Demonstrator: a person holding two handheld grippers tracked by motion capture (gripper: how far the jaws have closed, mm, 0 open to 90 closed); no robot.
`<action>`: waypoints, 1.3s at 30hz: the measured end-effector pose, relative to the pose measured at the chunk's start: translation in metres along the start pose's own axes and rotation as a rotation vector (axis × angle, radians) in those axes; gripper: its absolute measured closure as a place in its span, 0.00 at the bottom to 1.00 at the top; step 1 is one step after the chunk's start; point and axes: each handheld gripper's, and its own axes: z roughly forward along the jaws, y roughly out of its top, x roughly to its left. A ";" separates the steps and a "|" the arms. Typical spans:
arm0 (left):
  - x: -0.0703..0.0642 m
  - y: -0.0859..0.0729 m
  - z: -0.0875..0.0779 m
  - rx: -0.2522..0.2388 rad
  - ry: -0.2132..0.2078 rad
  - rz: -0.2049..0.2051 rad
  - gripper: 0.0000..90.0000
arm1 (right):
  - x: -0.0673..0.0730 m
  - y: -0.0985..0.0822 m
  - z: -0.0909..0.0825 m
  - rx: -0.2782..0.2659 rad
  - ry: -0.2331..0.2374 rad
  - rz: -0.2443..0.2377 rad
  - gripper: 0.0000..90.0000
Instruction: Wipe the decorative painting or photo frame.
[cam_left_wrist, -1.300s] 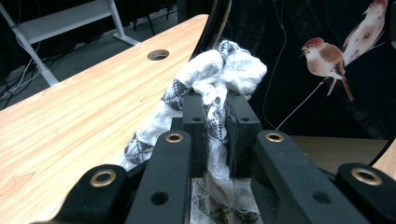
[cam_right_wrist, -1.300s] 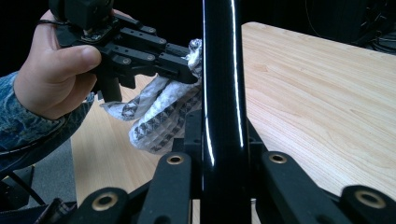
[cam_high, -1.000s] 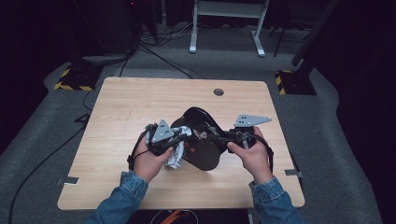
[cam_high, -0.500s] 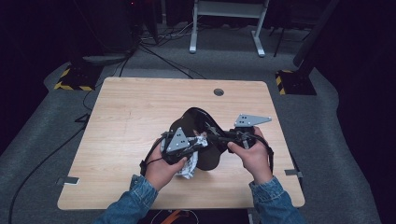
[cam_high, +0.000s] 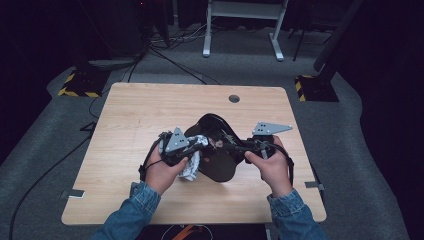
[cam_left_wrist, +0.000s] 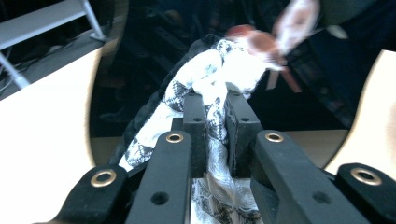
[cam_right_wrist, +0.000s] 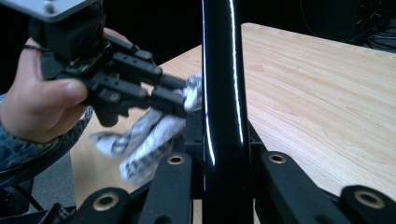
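Note:
A glossy black shoe (cam_high: 217, 160) is held above the middle of the wooden table (cam_high: 145, 110). My right gripper (cam_high: 231, 147) comes in from the right and is shut on the shoe's thin black edge (cam_right_wrist: 219, 56). My left gripper (cam_high: 201, 142) is at the shoe's left side, shut on a crumpled white cloth with a black pattern (cam_high: 190, 167). In the left gripper view the jaws pinch the cloth (cam_left_wrist: 233, 65) in front of the dark shoe (cam_left_wrist: 116, 93). The right gripper view has the left gripper (cam_right_wrist: 180, 100) with the cloth (cam_right_wrist: 140, 135) hanging under it.
The table has a round cable hole (cam_high: 234, 98) near its far edge. Beyond it stand a white metal frame (cam_high: 240, 30) and cables on the grey floor. Yellow-black striped floor plates (cam_high: 75, 85) lie at both far corners.
The left gripper with the cloth pushed right against the shoe half a second ago, then drew back left and slightly up. The right gripper and shoe have stayed put.

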 end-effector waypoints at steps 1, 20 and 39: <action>0.003 -0.001 -0.001 0.000 0.005 -0.008 0.90 | 0.000 0.000 0.000 -0.001 0.000 0.003 0.89; 0.007 -0.006 0.001 0.005 0.027 -0.040 0.90 | 0.000 0.000 0.001 -0.009 -0.007 0.016 0.89; -0.033 0.003 0.019 0.020 -0.077 0.071 0.90 | -0.004 -0.001 -0.001 -0.025 -0.012 0.056 0.89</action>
